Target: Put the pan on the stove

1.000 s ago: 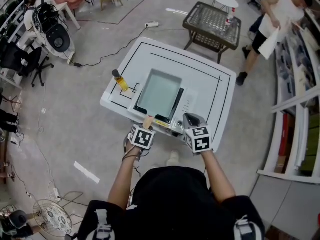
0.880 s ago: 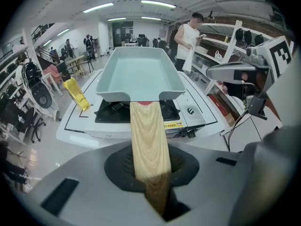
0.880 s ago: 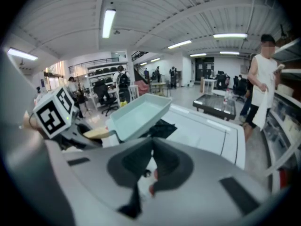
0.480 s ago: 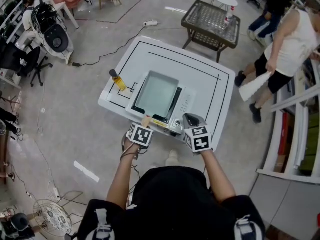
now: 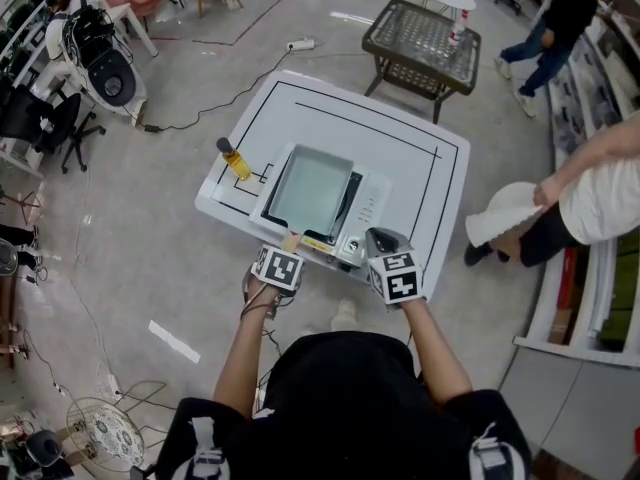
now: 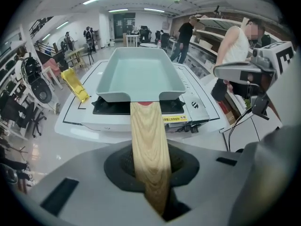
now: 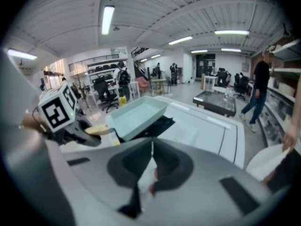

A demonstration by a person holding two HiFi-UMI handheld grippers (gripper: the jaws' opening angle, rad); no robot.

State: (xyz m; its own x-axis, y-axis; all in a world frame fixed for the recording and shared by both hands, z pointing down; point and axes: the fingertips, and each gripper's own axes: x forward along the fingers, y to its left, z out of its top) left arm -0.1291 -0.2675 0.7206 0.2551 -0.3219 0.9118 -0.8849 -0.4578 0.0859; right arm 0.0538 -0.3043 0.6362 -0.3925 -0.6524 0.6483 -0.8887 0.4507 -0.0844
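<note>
A pale green rectangular pan (image 5: 310, 190) with a wooden handle (image 5: 293, 242) lies over the black top of the white stove (image 5: 367, 206) on the white table (image 5: 425, 168). My left gripper (image 5: 290, 253) is shut on the handle (image 6: 149, 145) at the table's near edge. In the left gripper view the pan (image 6: 141, 74) covers the stove (image 6: 188, 113) burner; whether it rests on it I cannot tell. My right gripper (image 5: 378, 240) hovers by the stove's near right corner, jaws shut with nothing held (image 7: 151, 168). In the right gripper view the pan (image 7: 136, 117) shows to the left.
A yellow bottle (image 5: 237, 160) stands at the table's left edge. Black lines mark the tabletop. A dark mesh side table (image 5: 420, 48) stands beyond. A person in white (image 5: 590, 193) bends close to the table's right side; another walks at the far right. Cables lie on the floor.
The pan and both grippers hold almost the same place. The person in white has come nearer along the right side and is bent over.
</note>
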